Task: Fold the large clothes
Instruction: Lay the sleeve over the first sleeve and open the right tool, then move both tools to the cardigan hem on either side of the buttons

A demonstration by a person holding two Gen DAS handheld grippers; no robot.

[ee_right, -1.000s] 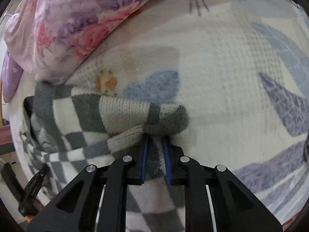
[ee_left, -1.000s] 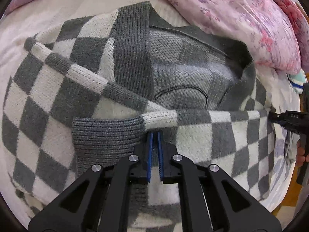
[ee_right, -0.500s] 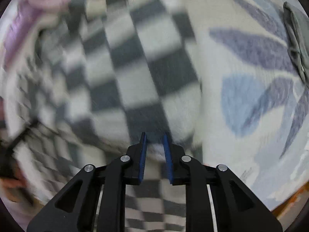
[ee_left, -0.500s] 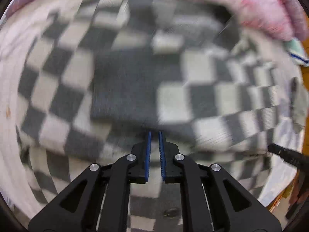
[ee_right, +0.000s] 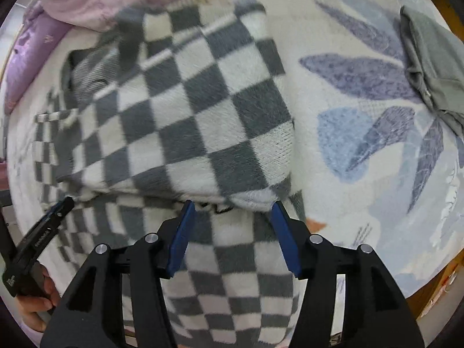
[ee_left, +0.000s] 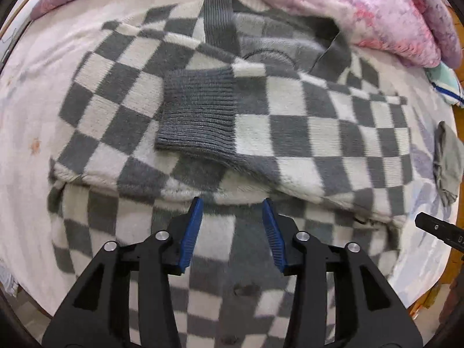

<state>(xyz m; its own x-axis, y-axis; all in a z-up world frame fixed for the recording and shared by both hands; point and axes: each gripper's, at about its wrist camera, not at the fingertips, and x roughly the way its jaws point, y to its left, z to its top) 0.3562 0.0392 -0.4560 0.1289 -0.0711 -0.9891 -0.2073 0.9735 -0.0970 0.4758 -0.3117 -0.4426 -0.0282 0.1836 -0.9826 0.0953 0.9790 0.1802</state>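
- The left gripper (ee_left: 232, 203) points straight down over the bed, its blue pads (ee_left: 191, 232) spread and opening wider — nothing is pinched between them, only the checkered sweater (ee_left: 290, 133) lying below.
- The right gripper (ee_right: 232, 206) also points nearly straight down; its jaws are opening too, and the cloth beneath shows in the gap without being pressed by either pad.
- The sweater lies on the bedsheet (ee_right: 362, 174), folded over on itself, with a fold edge running across just past both sets of fingertips.
- Its grey ribbed cuff (ee_left: 197, 110) lies flat on top of the folded body, and the grey collar (ee_left: 220, 20) lies at the far side, near the pink floral quilt (ee_left: 377, 14).
- In the right wrist view a hand (ee_right: 37, 304) grips the other gripper's handle at the lower left — the left tool's black body reaches in above it.
- A small grey garment (ee_right: 429, 58) lies apart on the sheet, to the right of the sweater.
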